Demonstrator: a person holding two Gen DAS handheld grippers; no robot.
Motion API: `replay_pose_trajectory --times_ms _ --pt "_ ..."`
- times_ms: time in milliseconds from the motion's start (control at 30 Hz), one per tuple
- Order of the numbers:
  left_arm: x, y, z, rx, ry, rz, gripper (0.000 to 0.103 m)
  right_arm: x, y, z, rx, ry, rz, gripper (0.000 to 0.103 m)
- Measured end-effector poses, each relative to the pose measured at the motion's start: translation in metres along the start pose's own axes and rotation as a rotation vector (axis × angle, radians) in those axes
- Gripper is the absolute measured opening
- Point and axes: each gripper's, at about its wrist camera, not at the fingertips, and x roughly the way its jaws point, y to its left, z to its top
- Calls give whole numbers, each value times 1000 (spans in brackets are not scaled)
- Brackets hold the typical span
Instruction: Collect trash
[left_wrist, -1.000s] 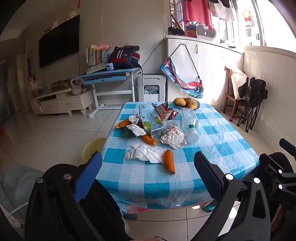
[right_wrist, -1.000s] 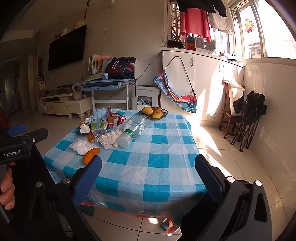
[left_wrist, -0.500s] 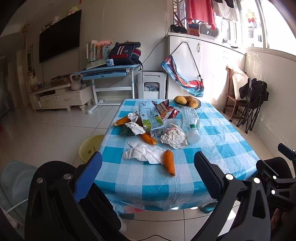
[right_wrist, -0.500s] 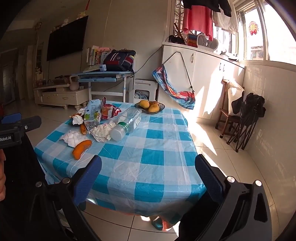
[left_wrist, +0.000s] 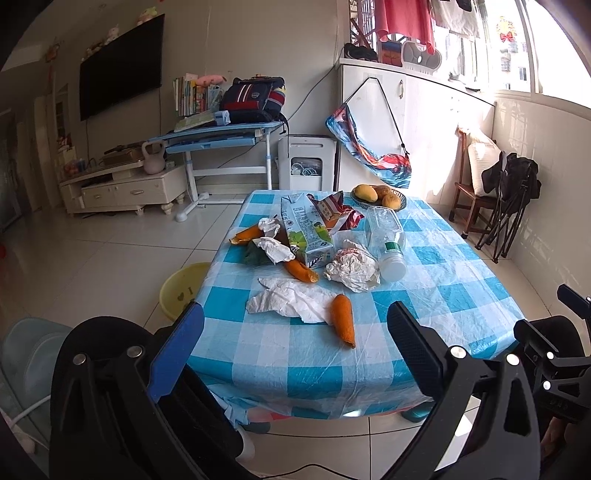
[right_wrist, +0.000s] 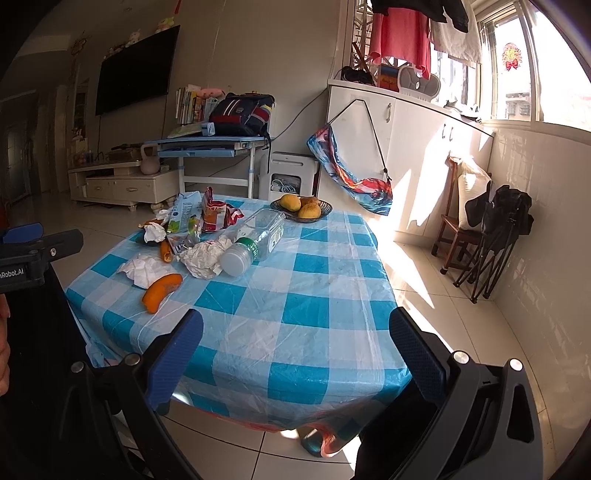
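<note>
Trash lies on the blue checked table (left_wrist: 424, 291): an orange peel (left_wrist: 342, 319), a flat white tissue (left_wrist: 291, 300), crumpled paper (left_wrist: 352, 266), an empty plastic bottle (left_wrist: 386, 236), a milk carton (left_wrist: 306, 230), a red snack bag (left_wrist: 334, 213) and more peels (left_wrist: 301, 270). My left gripper (left_wrist: 295, 336) is open and empty at the table's near edge, short of the tissue. My right gripper (right_wrist: 295, 343) is open and empty over the near right part of the table (right_wrist: 314, 295). The bottle (right_wrist: 255, 240) and the peel (right_wrist: 161, 287) lie to its far left.
A bowl of mangoes (left_wrist: 378, 195) stands at the table's far end. A yellow basin (left_wrist: 183, 290) sits on the floor left of the table, with a pale bin (left_wrist: 26, 354) nearer. A chair with dark clothes (right_wrist: 491, 229) stands at the right wall.
Both grippers have come closer to the table and a little higher; the trash looks larger in both views. Both stay open and empty.
</note>
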Motion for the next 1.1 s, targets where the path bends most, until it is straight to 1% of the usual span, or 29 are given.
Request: replay_pose_trajectory --times_ms 267,767,967,1100 --pt "6 3 -1 -18 17 -4 96 -1 1 -1 -9 0 6 97" --pt "12 -4 -8 27 32 17 96 0 3 -2 8 -13 38 97" --pt "14 -8 -11 60 35 26 96 0 5 -2 4 -13 39 97" --pt "14 -9 -12 64 34 25 96 1 6 -2 5 -10 41 97"
